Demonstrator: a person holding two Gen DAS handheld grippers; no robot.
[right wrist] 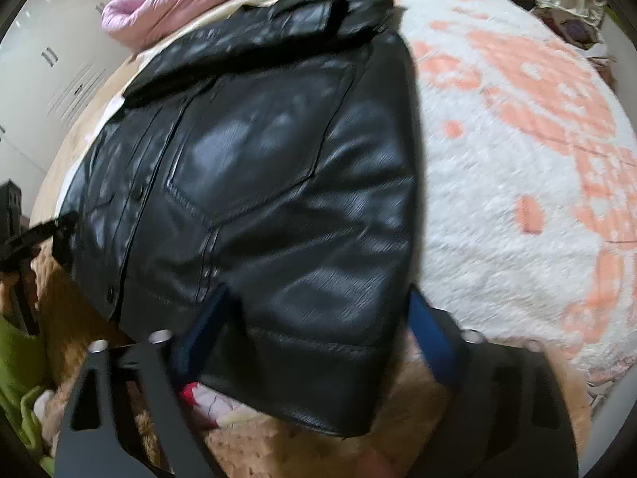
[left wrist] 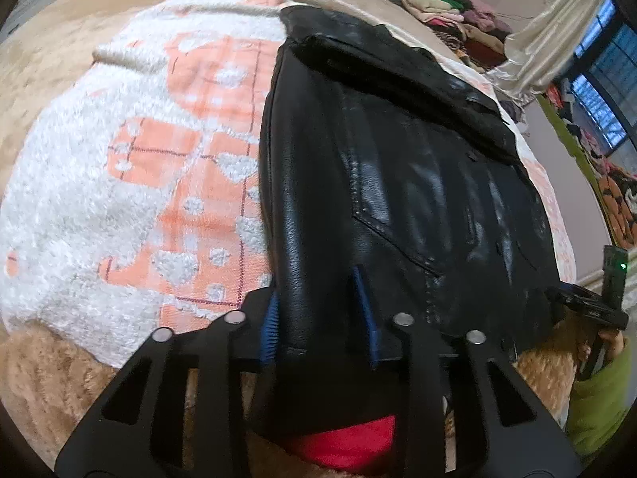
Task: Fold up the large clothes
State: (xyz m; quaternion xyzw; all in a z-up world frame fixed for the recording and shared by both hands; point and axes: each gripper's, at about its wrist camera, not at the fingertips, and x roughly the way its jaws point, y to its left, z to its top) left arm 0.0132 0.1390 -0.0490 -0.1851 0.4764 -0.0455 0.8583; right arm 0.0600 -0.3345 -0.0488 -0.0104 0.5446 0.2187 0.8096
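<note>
A black leather jacket (left wrist: 398, 183) lies folded lengthwise on a white and orange fleece blanket (left wrist: 119, 167). My left gripper (left wrist: 318, 310) has its blue pads on either side of the jacket's near left hem edge, shut on it. In the right wrist view the same jacket (right wrist: 258, 167) fills the middle, and my right gripper (right wrist: 318, 330) straddles its near right hem corner with the jaws wide apart, one blue pad (right wrist: 430, 338) beside the leather and the other on it. The right view is blurred by motion.
A tan plush bedspread (left wrist: 59, 378) lies under the blanket. A pink quilted coat (right wrist: 191, 0) lies at the far side. A pile of clothes (left wrist: 450, 8) sits at the back near a curtain and window. A red cloth (left wrist: 350, 442) shows under the jacket hem.
</note>
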